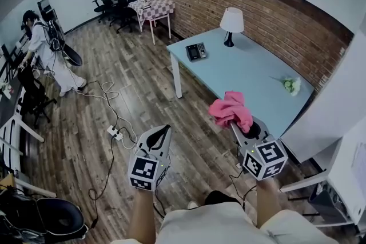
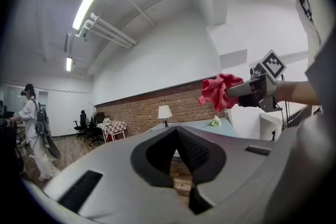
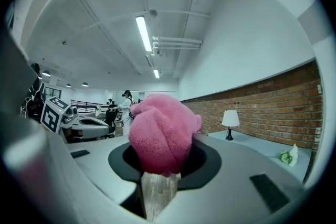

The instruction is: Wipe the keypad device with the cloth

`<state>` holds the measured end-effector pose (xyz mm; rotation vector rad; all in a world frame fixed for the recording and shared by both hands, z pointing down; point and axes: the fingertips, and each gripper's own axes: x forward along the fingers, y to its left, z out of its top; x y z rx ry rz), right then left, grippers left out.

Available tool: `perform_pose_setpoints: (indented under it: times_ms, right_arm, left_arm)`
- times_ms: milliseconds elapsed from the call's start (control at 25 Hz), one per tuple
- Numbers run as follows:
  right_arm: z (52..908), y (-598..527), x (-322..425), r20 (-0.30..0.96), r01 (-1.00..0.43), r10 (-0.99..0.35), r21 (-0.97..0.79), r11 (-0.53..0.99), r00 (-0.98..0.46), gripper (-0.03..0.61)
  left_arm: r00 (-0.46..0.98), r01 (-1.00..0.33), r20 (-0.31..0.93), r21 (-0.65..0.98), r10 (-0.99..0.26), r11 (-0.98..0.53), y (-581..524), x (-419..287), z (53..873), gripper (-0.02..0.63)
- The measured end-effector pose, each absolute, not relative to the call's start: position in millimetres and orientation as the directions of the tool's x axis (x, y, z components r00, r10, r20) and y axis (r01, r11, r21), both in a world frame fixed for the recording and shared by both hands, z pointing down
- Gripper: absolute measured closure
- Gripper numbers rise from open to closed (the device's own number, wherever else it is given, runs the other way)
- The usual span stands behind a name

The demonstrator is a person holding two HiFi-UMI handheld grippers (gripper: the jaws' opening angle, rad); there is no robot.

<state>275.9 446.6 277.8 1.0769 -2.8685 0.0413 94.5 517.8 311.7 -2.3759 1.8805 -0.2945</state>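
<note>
Closest to me, my left tongs (image 1: 165, 130) are pressed together with nothing between them; in the left gripper view the dark pads meet at the tip and only floor shows beyond. My right tongs (image 1: 237, 124) are pinching the pink fleecy cloth (image 1: 229, 109), which sits bunched up and bulging out over the front of the jaws, so that in the right gripper view it fills most of the opening. Both tongs point level, held out in front of me above the wooden floor, with the cloth hanging over the near end of the light blue rectangular desk (image 1: 257, 78).

The black keypad device with a small screen (image 1: 196, 51) lies flat by the desk's far left corner, well apart from the cloth. A white-shaded lamp on a black base (image 1: 231, 23) stands beyond it.

As I judge it, the cloth is taken up and the wiping is not yet begun; I am at the carrying step. The next move calls for walking along the desk, bringing the right tongs over the device and tipping them down so the bunched cloth, not the hard jaw tips, meets the keys. The device looks light, so my empty left tongs may need to steady its edge.
</note>
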Motion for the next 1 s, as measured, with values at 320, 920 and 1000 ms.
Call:
perform_pose_setpoints:
  times_ms: [320,920,1000]
  right_arm:
    - [290,428,257,0.094,-0.667,-0.665,0.009,0.745,-0.741,0.44]
    - [302,300,210,0.103,-0.675,-0.669,-0.044,0.736,-0.736,0.44]
    - [301,275,203,0.097,-0.669,-0.663,-0.043,0.742,-0.742,0.44]
  left_arm:
    - [0.236,-0.951,0.099,-0.182,-0.967,-0.25,494,75,325,0.603]
    - [0.212,-0.948,0.109,-0.216,-0.971,-0.232,377,23,325,0.603]
    - [0.206,-0.948,0.106,-0.226,-0.973,-0.225,354,15,321,0.603]
